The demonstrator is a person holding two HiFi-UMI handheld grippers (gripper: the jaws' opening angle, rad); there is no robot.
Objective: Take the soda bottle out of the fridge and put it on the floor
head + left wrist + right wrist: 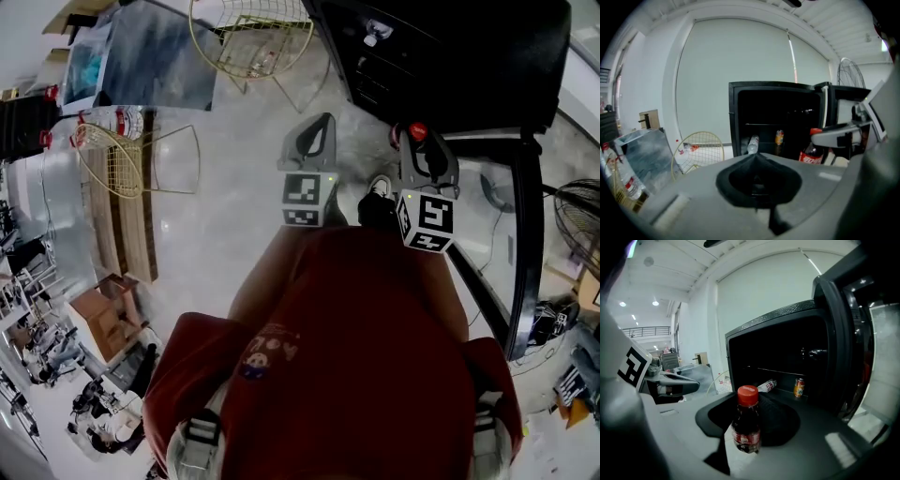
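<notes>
Fridge shelf and pale floor
On the fridge shelf [785, 393], mid-frame, lie a tipped clear bottle [767, 386] and an upright can [799, 387]; a wire chair [141, 159] stands on the floor [234, 187], upper left.

Bright, flat white light all round, with ceiling lamps [655, 303] glowing at top left in the right gripper view. The fridge [778, 122] cavity is near black and swallows detail. A soft sheen of glare lies on the pale floor [234, 187]. Both gripper views show heavy fisheye bending and black corners. Their near foreground is blurred, the soda bottle [747, 420] fairly sharp.
</notes>
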